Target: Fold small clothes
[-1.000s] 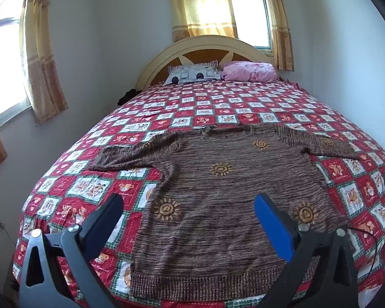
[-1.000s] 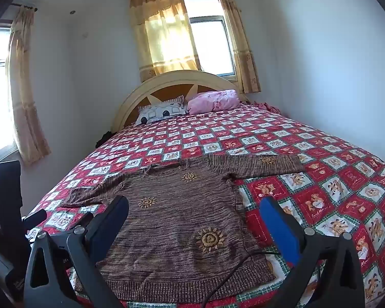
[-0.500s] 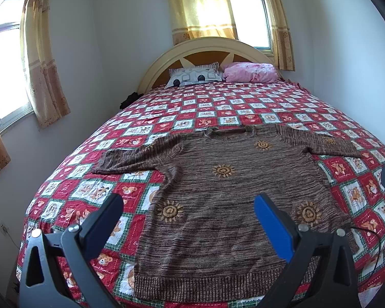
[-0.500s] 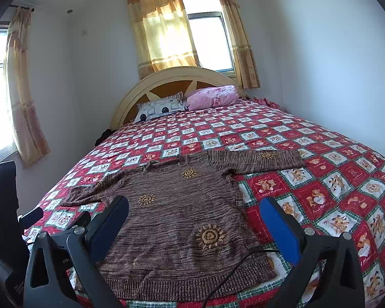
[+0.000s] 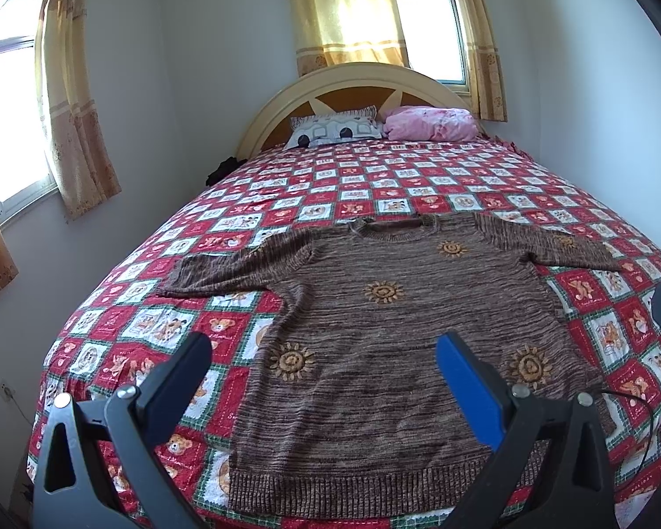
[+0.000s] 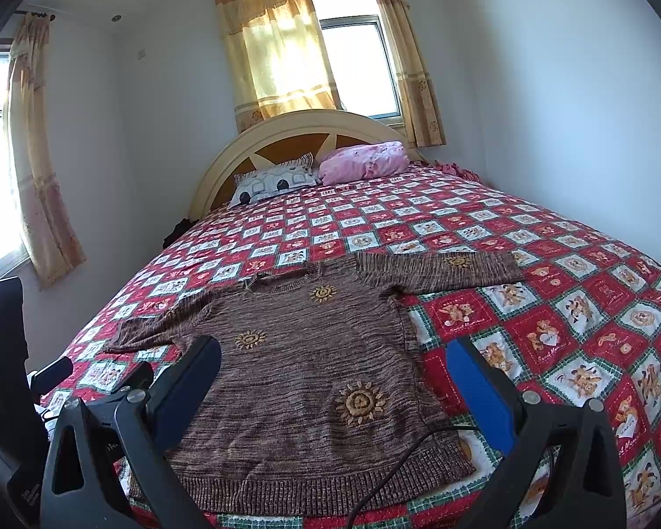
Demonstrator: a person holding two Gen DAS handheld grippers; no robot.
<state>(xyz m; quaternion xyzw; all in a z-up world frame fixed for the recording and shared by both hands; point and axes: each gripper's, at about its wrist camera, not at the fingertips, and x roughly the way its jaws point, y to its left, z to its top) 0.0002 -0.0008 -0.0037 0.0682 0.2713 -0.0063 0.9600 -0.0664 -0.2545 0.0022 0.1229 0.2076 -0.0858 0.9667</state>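
A brown knit sweater (image 5: 388, 335) with orange sun patterns lies flat and unfolded at the foot of the bed, sleeves spread out, hem toward me. It also shows in the right wrist view (image 6: 304, 374). My left gripper (image 5: 324, 352) is open and empty, held above the sweater's lower half. My right gripper (image 6: 332, 361) is open and empty, above the sweater's right side. Neither touches the cloth.
The bed has a red and white checked quilt (image 5: 374, 185) and a cream headboard (image 5: 352, 83). A patterned pillow (image 5: 335, 130) and a pink pillow (image 5: 427, 123) lie at the head. A black cable (image 6: 401, 463) crosses the sweater's hem. Walls stand close on both sides.
Both grippers have risen and drawn back a little, so the sweater sits lower and fuller in view. The sweater has not moved.
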